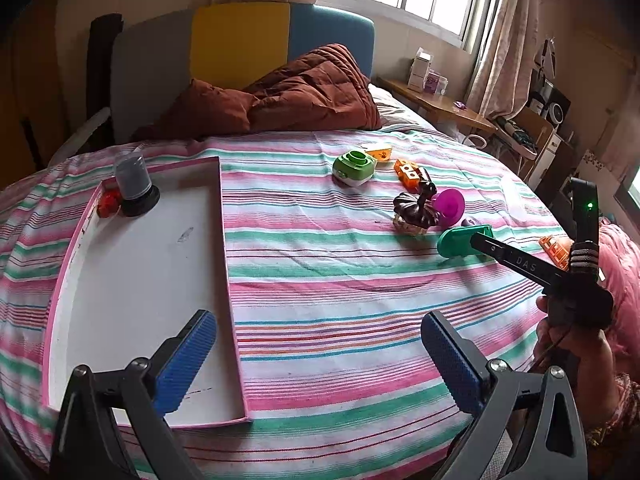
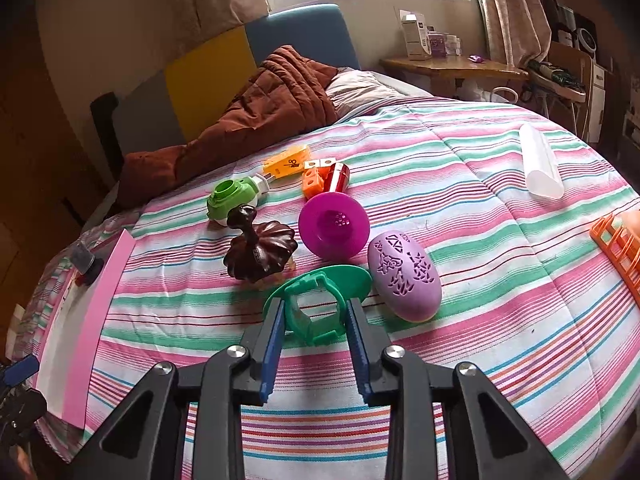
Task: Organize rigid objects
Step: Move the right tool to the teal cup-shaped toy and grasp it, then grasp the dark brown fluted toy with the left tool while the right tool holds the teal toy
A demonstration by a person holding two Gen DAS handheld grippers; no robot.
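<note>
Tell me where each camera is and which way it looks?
Left wrist view: sits on the left hand-held gripper, open over the striped bed, facing the white tray and headboard; the person's right hand shows.
Right wrist view: sits on the right hand-held gripper, facing the toy pile, its fingers around the green toy.
Both show the green toy, the purple cup and the tray.

"DAS" on right gripper (image 1: 482, 242) finger

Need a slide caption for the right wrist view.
Right gripper closes on green plastic piece beside purple egg-shaped case.
</note>
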